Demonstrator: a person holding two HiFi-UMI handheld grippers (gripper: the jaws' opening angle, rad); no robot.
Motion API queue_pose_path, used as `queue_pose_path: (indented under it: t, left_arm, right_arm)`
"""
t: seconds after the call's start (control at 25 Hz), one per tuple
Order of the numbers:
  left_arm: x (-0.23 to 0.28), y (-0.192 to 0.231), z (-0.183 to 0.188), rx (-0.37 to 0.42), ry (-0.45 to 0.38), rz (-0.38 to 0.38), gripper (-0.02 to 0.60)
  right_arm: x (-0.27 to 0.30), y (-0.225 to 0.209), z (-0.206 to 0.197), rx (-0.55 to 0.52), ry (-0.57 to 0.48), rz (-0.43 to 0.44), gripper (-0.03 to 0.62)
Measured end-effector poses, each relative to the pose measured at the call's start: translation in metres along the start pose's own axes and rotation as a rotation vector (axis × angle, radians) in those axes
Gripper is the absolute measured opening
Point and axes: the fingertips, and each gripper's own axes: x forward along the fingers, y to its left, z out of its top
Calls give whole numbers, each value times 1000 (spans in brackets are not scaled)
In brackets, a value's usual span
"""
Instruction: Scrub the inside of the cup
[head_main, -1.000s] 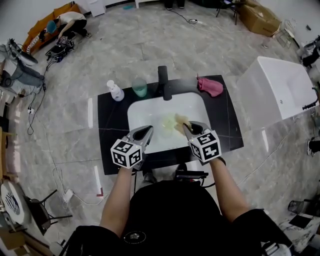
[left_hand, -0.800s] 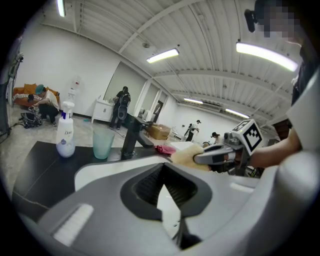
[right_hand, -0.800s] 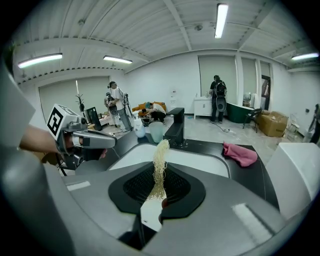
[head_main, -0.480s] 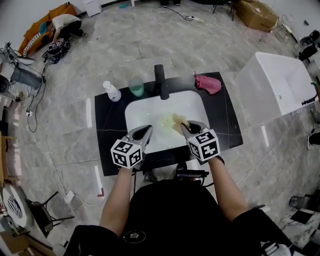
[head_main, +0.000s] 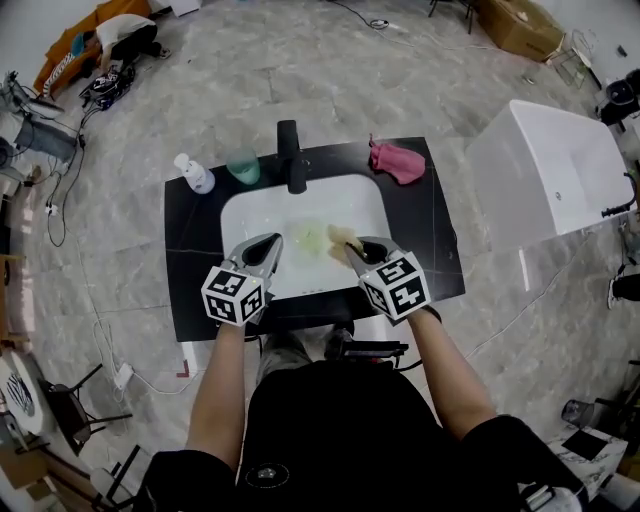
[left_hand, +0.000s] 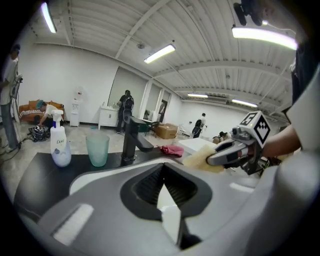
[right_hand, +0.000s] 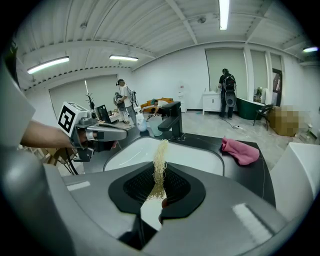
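Right gripper (head_main: 350, 250): jaws pinched on a pale yellow sponge (head_main: 340, 236), held out over the sink (head_main: 238, 215) in front of the tap (head_main: 292, 158), with a fibrous edge poking up between the pads. Left gripper (head_main: 272, 245): jaws closed together with nothing between them, also in front of the tap, a little to its left. Cup (head_main: 243, 166): upright just left of the tap on the black counter (head_main: 185, 260), untouched and well apart from both grippers. Bottle (head_main: 192, 173) further left of the tap, pink cloth (head_main: 393, 160) to its right. As for the cup: translucent green, seemingly empty, plastic or glass impossible to tell. Probably light and thin-walled, so easy to tip and likely slippery once wet. Best taken with the left gripper, opened first, either across the wall near mid-height or over the rim with one jaw inside, and squeezed only gently for fear of a squash or a crack. Sponge soft and springy by the look, fit for pushing down inside and twisting against the wall. Scrubbing not yet begun.
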Motion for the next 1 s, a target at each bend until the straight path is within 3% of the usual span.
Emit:
queue_pose_path:
  t: [0.08, 0.2, 0.28, 0.52, 0.6, 0.72, 1.0]
  left_arm:
    - [11, 2, -6, 9, 50, 0, 2]
    - [32, 5, -28, 13, 148, -47, 91]
    - [50, 9, -46, 29, 208, -76, 116]
    - [94, 24, -124, 149, 427, -139, 349]
    - [103, 24, -143, 176, 477, -161, 399]
    - [115, 23, -168, 189, 526, -209, 413]
    - [150, 25, -198, 172, 520, -259, 411]
  right_arm:
    - [3, -8, -1, 4, 9, 6, 43]
    - [13, -15, -1, 14, 19, 9, 43]
    - [23, -20, 2, 17, 30, 6, 43]
    - [45, -36, 9, 62, 60, -12, 43]
    - [50, -44, 9, 75, 70, -24, 43]
    - [57, -50, 6, 97, 88, -34, 43]
    - [77, -56, -6, 139, 113, -40, 43]
